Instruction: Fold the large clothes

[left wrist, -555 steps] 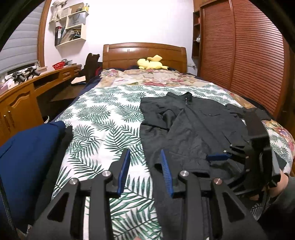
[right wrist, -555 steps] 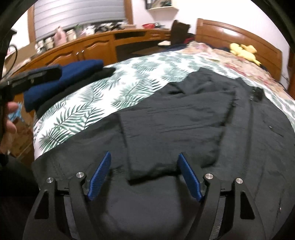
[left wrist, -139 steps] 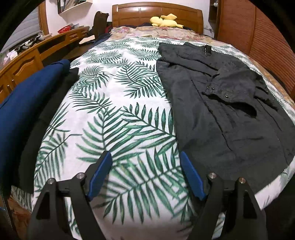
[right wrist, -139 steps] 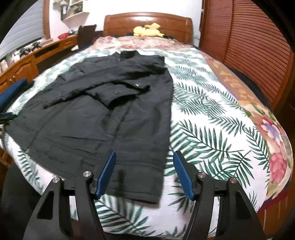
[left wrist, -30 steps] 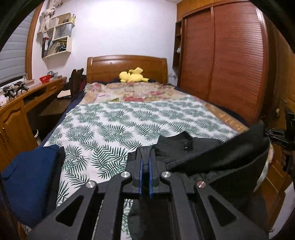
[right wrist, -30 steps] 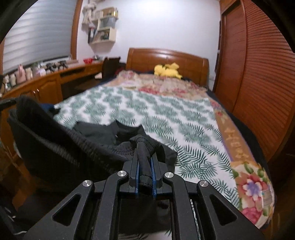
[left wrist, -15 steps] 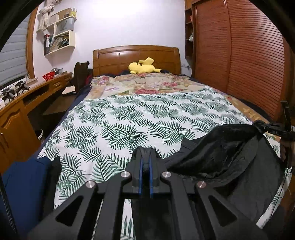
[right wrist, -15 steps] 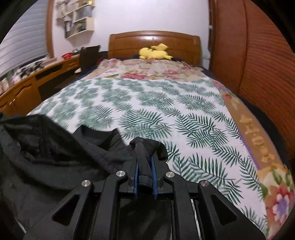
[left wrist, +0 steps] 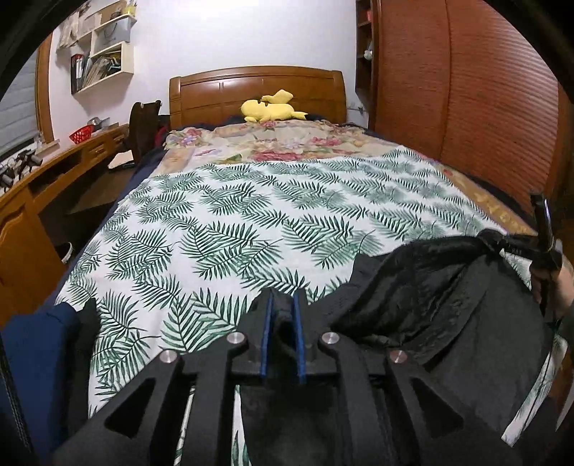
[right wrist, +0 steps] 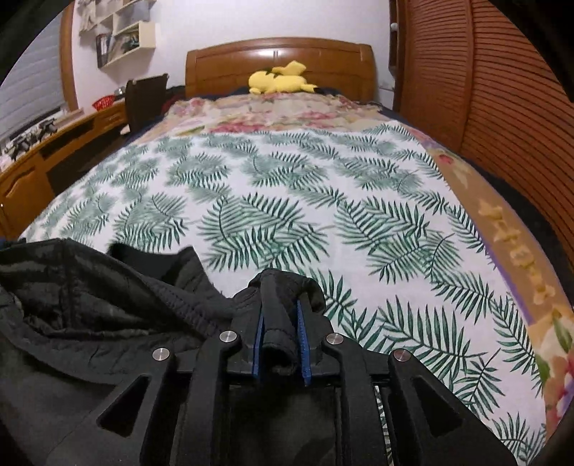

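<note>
Laying the black jacket (left wrist: pixel 448 304) onto the bed (left wrist: pixel 251 215), mid-fold. Left tongs (left wrist: pixel 283 333) and right tongs (right wrist: pixel 280 337) are both easing open, fabric bunched between each pair's pads. Next I'm likely letting go, backing off, then flattening the fold.

Bedroom, artificial light. Bed (left wrist: pixel 251 215) w/ leaf-print cover; wooden headboard (left wrist: pixel 256 89) against white wall (left wrist: pixel 233 32). Yellow plush toy (left wrist: pixel 271 109) at head end. Louvred wooden wardrobe doors (left wrist: pixel 484 107) along right side. Wooden desk (left wrist: pixel 43 179) on left; wall shelves (left wrist: pixel 102 61) above it w/ books. Window blind (left wrist: pixel 16 118) far left.
</note>
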